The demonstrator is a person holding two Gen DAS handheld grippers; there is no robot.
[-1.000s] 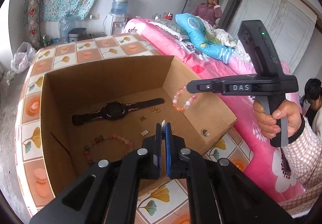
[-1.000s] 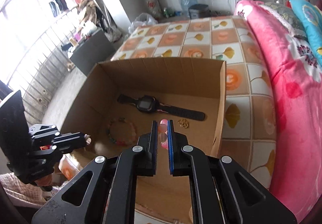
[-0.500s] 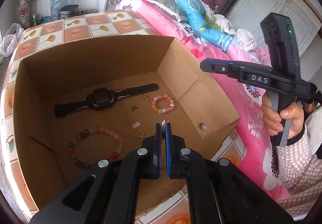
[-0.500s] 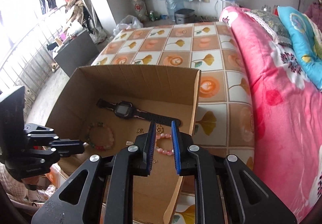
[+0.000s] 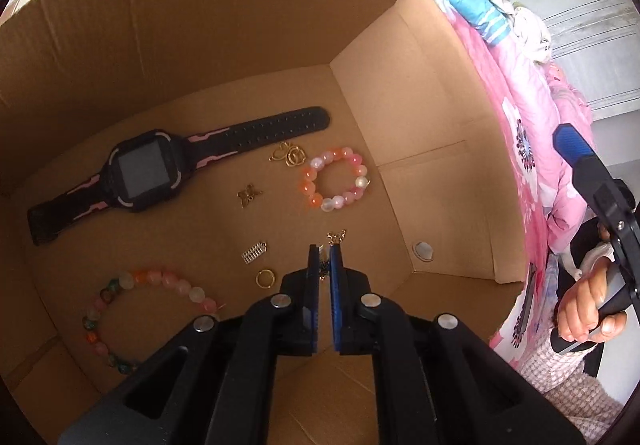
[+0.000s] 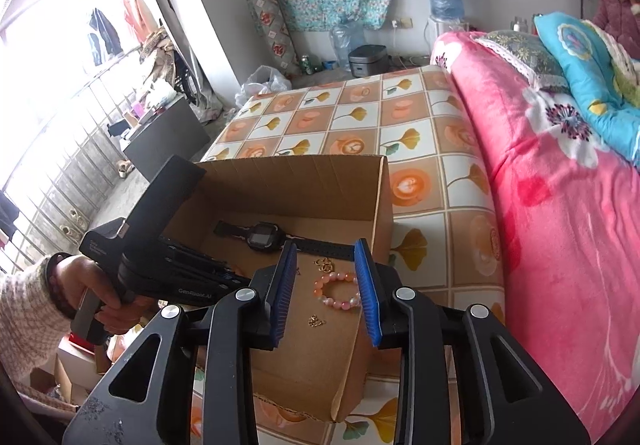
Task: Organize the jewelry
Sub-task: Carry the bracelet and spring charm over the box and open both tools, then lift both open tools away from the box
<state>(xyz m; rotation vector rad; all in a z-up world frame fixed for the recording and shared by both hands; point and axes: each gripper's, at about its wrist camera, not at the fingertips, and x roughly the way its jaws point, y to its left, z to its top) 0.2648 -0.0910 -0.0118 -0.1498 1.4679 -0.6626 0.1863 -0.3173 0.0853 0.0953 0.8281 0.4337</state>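
While the left gripper (image 5: 325, 250) is reaching down inside the cardboard box (image 5: 224, 57), these points are showing:

Left gripper: jaws nearly together, pinching a small dark chain (image 5: 325, 268); a gold charm (image 5: 336, 236) is sticking out just past the tips, low over the box floor.
Right gripper (image 6: 326, 272): jaws standing wide apart, holding nothing, hovering above the near edge of the box.
Small bracelet (image 5: 335, 178): pink, orange and white beads, lying on the floor near the right-hand wall; in the right wrist view (image 6: 337, 290) it is showing between the open fingers, below them.
Large bracelet (image 5: 132, 309): mixed beads, lying toward the near left corner, partly hidden by the left gripper's body.
Watch (image 5: 148, 173): black with pink trim, lying flat with its strap stretched along the far side of the floor.
Gold rings cluster (image 5: 291, 156): lying between the watch strap and the small bracelet, just beside both.
Butterfly charm (image 5: 249, 195): lying mid-floor, apart from the rest.
Silver spring piece (image 5: 254, 253): lying left of the left gripper's tips.
Gold ring (image 5: 265, 278): lying just beside the left finger.
Box setting: sitting on a ginkgo-patterned mat (image 6: 400, 141) beside a pink floral blanket (image 6: 560, 229).
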